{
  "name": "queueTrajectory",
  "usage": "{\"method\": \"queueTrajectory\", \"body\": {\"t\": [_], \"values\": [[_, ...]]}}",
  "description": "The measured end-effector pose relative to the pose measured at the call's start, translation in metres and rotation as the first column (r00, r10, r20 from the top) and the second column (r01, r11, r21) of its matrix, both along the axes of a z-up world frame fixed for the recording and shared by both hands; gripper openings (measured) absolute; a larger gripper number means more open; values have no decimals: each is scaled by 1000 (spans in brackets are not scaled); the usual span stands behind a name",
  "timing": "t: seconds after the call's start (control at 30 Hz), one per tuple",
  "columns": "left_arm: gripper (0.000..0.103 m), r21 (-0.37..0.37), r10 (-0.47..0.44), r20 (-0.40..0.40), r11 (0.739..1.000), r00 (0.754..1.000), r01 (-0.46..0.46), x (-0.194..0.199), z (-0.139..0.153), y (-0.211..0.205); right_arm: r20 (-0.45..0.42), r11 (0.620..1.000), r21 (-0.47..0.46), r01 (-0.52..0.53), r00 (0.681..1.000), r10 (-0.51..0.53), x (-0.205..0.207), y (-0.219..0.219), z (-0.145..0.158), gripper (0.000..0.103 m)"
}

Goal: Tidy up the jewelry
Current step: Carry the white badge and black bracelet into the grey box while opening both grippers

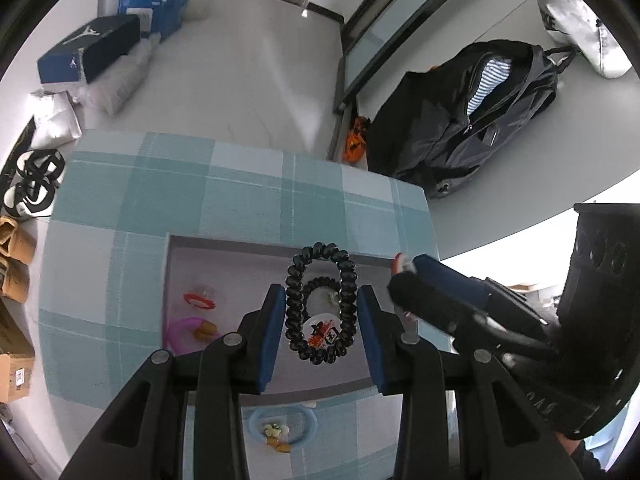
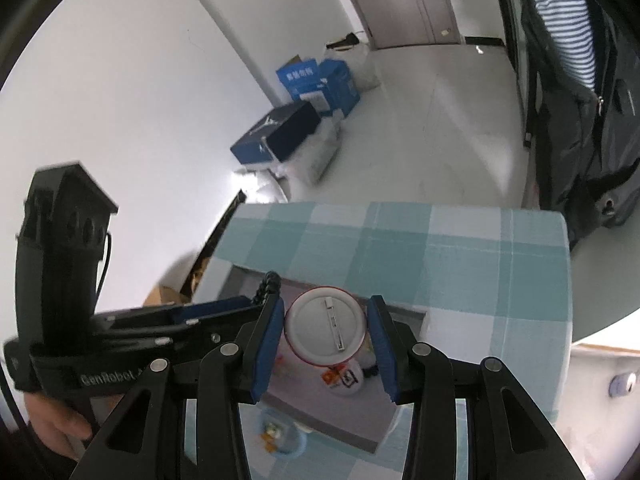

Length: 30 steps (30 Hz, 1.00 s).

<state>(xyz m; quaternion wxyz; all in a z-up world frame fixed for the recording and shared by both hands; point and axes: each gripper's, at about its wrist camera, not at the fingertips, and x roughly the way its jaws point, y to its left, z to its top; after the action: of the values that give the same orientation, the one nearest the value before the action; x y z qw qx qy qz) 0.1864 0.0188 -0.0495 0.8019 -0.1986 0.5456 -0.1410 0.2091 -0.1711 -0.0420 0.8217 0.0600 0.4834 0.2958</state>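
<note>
In the left wrist view, the left gripper (image 1: 322, 312) is closed on a black coil band (image 1: 321, 307), which stands at the centre of the frame over the grey tray (image 1: 224, 248). In the right wrist view, the right gripper (image 2: 326, 332) grips a round white badge (image 2: 325, 327), pin side up, in the lower centre. It seems to hang above the tray, on the checked cloth (image 2: 460, 248).

"GenRobot" on the left gripper's (image 2: 260, 304) black body; jumping-figure logo on the dark shoe box (image 1: 94, 50).
</note>
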Motion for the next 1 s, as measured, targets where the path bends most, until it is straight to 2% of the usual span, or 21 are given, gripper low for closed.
{"method": "queueTrajectory", "body": {"t": [0.07, 0.23, 0.5, 0.7, 0.8, 0.83, 1.0], "values": [[31, 7, -4, -4, 1000, 1000, 4, 0, -1, 2, -13, 1000, -9, -15, 1000, 15, 1, 0, -5, 42], [31, -31, 0, -37, 1000, 999, -1, 4, -7, 5, -42, 1000, 1, -8, 999, 8, 5, -5, -10, 42], [31, -15, -13, -62, 1000, 998, 12, 8, -17, 2, -83, 1000, -4, -2, 997, 2, 10, -5, -19, 42], [31, -39, -11, -71, 999, 997, 9, 9, -20, 3, -102, 1000, -12, 1, 995, -2, 11, -1, -23, 43], [40, -51, 2, -88, 999, 996, -6, 10, -20, 6, -106, 1000, 0, 9, 994, -9, 12, -2, -23, 43], [40, -48, 4, -90, 999, 996, -8, 10, -19, 8, -108, 1000, 5, 9, 994, -9, 12, -2, -23, 43], [52, -21, 23, -66, 999, 998, -24, 7, -14, 13, -98, 1000, 16, 22, 995, -21, 10, -8, -17, 47]]}}
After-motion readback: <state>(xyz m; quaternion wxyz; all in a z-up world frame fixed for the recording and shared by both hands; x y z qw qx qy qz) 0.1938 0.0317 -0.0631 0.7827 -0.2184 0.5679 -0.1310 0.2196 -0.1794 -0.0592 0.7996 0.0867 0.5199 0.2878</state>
